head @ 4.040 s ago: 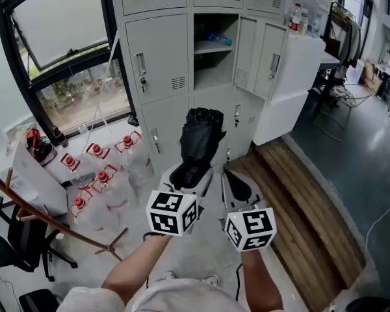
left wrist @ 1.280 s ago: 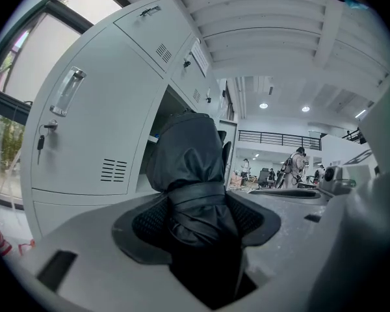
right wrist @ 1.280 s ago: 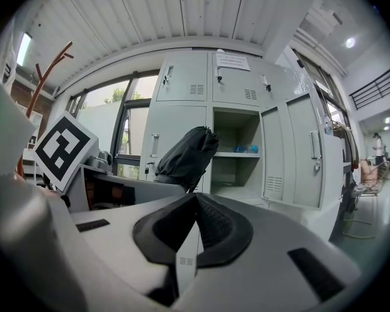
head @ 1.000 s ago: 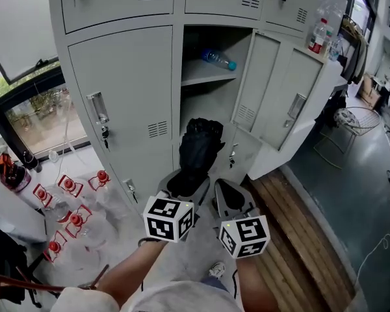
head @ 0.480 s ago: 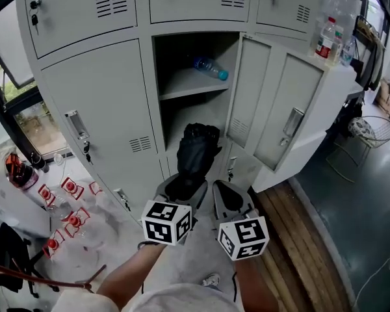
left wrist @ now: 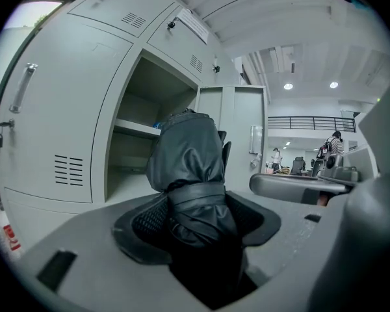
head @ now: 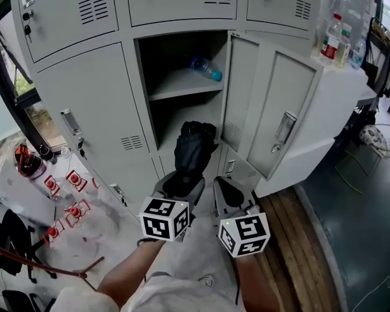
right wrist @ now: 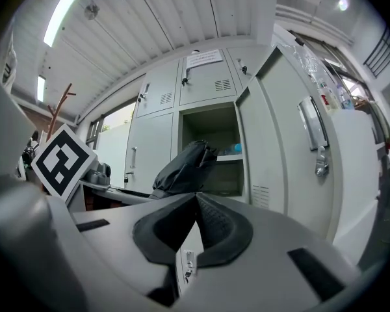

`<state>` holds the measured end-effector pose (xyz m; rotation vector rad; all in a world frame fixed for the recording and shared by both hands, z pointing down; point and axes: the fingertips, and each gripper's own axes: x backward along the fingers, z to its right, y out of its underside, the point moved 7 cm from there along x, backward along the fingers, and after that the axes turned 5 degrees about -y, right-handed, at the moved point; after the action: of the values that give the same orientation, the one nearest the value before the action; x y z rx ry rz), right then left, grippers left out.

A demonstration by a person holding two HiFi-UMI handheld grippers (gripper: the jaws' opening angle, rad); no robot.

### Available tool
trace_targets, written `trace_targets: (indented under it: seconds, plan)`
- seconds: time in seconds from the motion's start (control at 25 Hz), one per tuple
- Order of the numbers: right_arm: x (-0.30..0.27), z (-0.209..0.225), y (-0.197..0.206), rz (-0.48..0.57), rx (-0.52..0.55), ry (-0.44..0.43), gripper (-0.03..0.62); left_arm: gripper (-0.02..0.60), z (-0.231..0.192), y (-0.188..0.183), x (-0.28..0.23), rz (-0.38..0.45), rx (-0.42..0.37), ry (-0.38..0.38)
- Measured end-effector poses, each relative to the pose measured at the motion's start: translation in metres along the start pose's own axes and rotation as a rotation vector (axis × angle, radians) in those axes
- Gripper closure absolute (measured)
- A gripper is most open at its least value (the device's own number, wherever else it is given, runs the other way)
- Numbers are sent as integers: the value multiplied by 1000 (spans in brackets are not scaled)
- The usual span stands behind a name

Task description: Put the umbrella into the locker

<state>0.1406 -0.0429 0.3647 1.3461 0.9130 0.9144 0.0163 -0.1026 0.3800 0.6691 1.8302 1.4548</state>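
Head view shows your left tongs (head: 182, 182) clenched around the lower end of a folded black umbrella (head: 194, 149), which stands upright out of them. The umbrella's top is in front of the open locker (head: 172, 112), level with the space below the shelf (head: 182, 82); it is not resting on anything inside. A plastic bottle (head: 205, 68) lies on that shelf, and the locker's door (head: 239, 93) is swung open to the right. Left gripper view confirms the grip: both pads press against the umbrella's strapped fabric. Your right tongs (head: 229, 194) sit just beside the left, pressed together with nothing between them.
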Motion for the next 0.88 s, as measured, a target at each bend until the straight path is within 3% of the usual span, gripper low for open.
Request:
trace_targets:
  seconds: [0.4, 0.88]
  plan:
    - [-10, 19, 6, -5, -3, -34, 591, 311, 0, 4, -25, -22, -3, -37]
    - [-68, 59, 2, -29, 39, -10, 591, 311, -33, -3, -93, -32, 41, -6]
